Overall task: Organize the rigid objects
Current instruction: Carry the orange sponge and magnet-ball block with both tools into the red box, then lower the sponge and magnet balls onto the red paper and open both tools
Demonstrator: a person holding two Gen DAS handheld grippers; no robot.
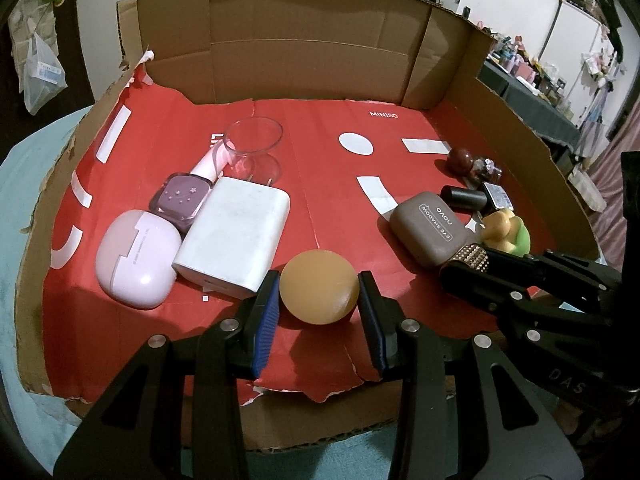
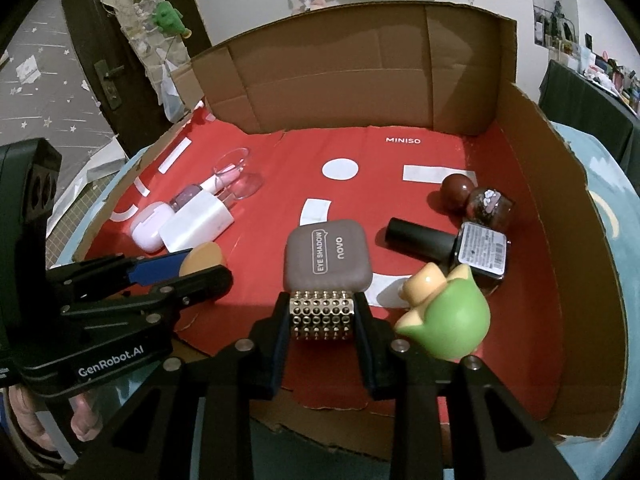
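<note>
My left gripper (image 1: 319, 286) is shut on a round tan disc (image 1: 319, 286), low over the red liner; the disc shows at the left in the right wrist view (image 2: 202, 261). My right gripper (image 2: 322, 314) is shut on a gold studded cylinder (image 2: 322, 314), just in front of the brown NOVO eye shadow case (image 2: 326, 258). In the left wrist view the cylinder (image 1: 474, 258) touches that case (image 1: 430, 230). Left group: white charger (image 1: 234, 236), pink earbud case (image 1: 138, 258), purple case (image 1: 182, 200), clear glass (image 1: 253, 146).
A green and yellow figurine (image 2: 446, 318) sits right of my right gripper. Behind it lie a black nail polish bottle (image 2: 448, 246), a brown ball (image 2: 456, 190) and a dark round jar (image 2: 488, 204). Cardboard walls (image 2: 352, 68) ring the red liner (image 2: 400, 152).
</note>
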